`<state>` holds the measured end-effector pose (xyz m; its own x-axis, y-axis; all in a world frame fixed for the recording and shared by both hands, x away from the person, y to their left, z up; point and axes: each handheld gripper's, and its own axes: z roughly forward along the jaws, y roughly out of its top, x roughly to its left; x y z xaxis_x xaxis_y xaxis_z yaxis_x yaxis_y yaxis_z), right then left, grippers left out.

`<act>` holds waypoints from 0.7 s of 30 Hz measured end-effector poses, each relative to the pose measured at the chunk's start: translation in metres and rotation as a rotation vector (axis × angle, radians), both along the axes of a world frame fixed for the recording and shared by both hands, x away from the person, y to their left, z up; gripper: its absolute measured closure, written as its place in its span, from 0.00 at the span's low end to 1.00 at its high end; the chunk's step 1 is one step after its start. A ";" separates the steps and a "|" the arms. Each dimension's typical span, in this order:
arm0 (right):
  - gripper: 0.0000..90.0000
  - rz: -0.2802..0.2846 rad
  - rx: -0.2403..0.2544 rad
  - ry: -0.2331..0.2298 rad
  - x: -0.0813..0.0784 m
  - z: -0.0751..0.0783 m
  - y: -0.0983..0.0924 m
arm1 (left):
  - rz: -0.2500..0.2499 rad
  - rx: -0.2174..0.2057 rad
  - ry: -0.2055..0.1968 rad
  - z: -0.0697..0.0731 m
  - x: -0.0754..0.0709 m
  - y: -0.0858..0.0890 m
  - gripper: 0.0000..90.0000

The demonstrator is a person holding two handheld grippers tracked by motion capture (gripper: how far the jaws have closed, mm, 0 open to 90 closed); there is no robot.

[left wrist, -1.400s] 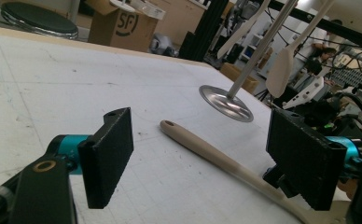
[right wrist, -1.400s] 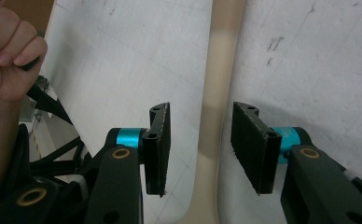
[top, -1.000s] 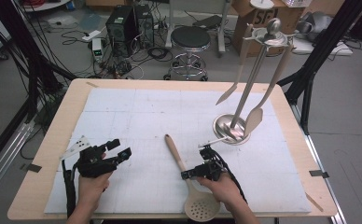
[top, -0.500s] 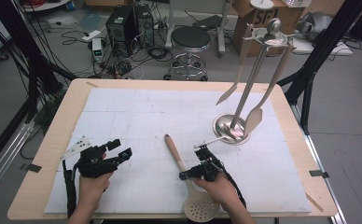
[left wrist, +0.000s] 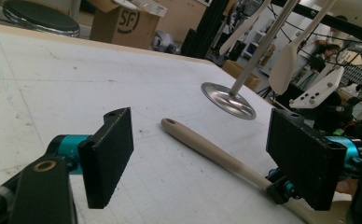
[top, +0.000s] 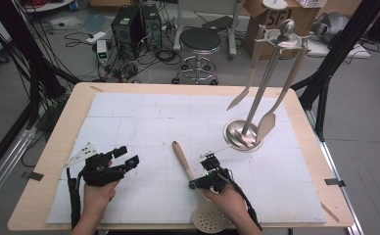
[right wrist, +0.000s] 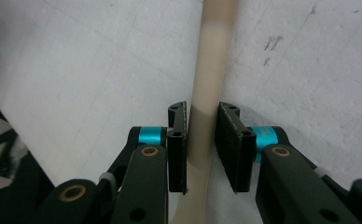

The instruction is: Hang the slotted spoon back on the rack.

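A beige slotted spoon (top: 183,158) lies on the white mat (top: 144,117), handle pointing away, round perforated head (top: 210,221) at the front edge. My right gripper (top: 198,184) reaches across the lower handle from the right. In the right gripper view the handle (right wrist: 215,46) runs straight up between the two black pads, and the right gripper (right wrist: 202,135) is shut on it. My left gripper (top: 128,155) hovers left of the spoon, open and holding nothing. In the left gripper view the left gripper (left wrist: 202,161) frames the handle (left wrist: 193,136) between wide-apart jaws.
A metal utensil stand (top: 242,137) rises at the right of the mat, with two pale spatulas (top: 267,125) hanging from its top. Its round base (left wrist: 228,100) lies beyond the handle's tip. A stool (top: 199,41), boxes and cables sit on the floor behind the table.
My right hand has edged a little to the left along the mat, bringing its jaws over the spoon handle. The left gripper and the spoon have stayed put.
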<state>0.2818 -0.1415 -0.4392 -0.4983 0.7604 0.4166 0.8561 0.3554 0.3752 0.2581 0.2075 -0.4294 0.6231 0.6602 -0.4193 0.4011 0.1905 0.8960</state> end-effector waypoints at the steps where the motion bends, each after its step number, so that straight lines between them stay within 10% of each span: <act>1: 0.83 0.001 -0.010 0.000 -0.001 0.001 0.001 | 0.002 0.000 -0.001 0.000 0.000 0.000 0.26; 9: 0.88 0.009 0.100 0.036 0.005 -0.001 -0.011 | 0.012 -0.008 -0.004 0.000 0.000 0.003 0.26; 21: 0.88 -0.078 0.293 -0.080 0.005 0.017 -0.046 | 0.015 -0.009 -0.003 0.000 -0.001 0.004 0.26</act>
<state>0.2871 -0.1875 -0.4222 -0.4833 0.6514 0.5850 0.8400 0.1567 0.5195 0.2574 0.2118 -0.4293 0.6145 0.6654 -0.4238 0.3955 0.2049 0.8953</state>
